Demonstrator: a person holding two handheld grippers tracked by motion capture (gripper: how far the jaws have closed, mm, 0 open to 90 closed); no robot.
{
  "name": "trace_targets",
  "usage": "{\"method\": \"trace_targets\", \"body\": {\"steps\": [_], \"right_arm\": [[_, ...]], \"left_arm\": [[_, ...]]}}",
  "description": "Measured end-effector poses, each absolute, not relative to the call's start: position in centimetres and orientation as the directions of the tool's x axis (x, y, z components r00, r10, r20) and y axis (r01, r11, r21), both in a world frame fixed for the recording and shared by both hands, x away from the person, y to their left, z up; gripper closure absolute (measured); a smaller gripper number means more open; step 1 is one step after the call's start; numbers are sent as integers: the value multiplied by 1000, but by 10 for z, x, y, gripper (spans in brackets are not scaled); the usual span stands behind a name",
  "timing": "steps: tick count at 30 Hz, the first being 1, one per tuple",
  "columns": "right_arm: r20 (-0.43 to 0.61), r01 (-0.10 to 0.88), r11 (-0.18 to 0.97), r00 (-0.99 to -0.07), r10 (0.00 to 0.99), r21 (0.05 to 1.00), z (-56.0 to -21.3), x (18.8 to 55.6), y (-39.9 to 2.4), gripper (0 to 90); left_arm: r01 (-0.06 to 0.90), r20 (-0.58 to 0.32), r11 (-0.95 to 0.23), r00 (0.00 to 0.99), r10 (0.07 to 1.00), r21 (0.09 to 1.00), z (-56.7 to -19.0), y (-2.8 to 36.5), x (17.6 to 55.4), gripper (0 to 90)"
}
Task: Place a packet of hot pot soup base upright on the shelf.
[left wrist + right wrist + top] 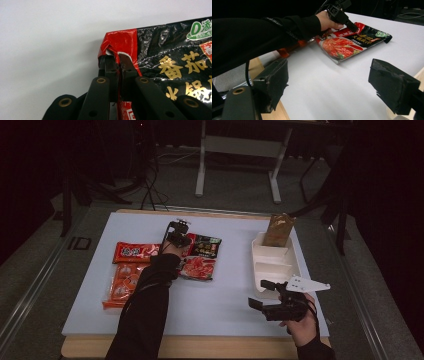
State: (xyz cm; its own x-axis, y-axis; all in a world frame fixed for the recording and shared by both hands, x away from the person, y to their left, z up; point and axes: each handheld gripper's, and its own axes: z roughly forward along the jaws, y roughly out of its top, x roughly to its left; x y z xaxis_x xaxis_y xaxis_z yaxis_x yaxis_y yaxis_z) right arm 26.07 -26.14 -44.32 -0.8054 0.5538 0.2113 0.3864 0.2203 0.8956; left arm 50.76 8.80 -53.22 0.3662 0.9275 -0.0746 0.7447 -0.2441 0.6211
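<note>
The black-and-red sauce packet [170, 62] bears gold Chinese characters reading 番茄, with 火锅 partly cut off below. Its green round badge [198, 28] shows "0" beside 添.

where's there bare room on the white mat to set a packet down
Bare mat lies between the black-and-red packet and the white tray, running to the near edge. Crowded at left, where the orange packets lie side by side.

Dim room, bg near black; white table [210, 305] lit from above, glare on packet [170, 50] foil, slight softness
</note>
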Motion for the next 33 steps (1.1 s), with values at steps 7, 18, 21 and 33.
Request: {"method": "trace_targets", "body": {"steps": [7, 18, 21, 33], "right_arm": [[214, 386, 217, -807, 551, 897, -443, 261, -261, 161], [209, 379, 202, -799, 563, 903, -439, 260, -263, 161], [206, 376, 202, -799, 564, 904, -439, 260, -263, 161], [195, 366, 208, -803, 564, 907, -438, 260, -260, 162]], "left_arm": [[714, -79, -235, 377, 923, 659, -519, 91, 499, 885], [663, -116, -204, 405, 907, 720, -494, 90, 481, 889], [646, -111, -212, 422, 900, 733, -486, 90, 475, 889], [569, -117, -205, 477, 871, 796, -458, 87, 446, 890]]}}
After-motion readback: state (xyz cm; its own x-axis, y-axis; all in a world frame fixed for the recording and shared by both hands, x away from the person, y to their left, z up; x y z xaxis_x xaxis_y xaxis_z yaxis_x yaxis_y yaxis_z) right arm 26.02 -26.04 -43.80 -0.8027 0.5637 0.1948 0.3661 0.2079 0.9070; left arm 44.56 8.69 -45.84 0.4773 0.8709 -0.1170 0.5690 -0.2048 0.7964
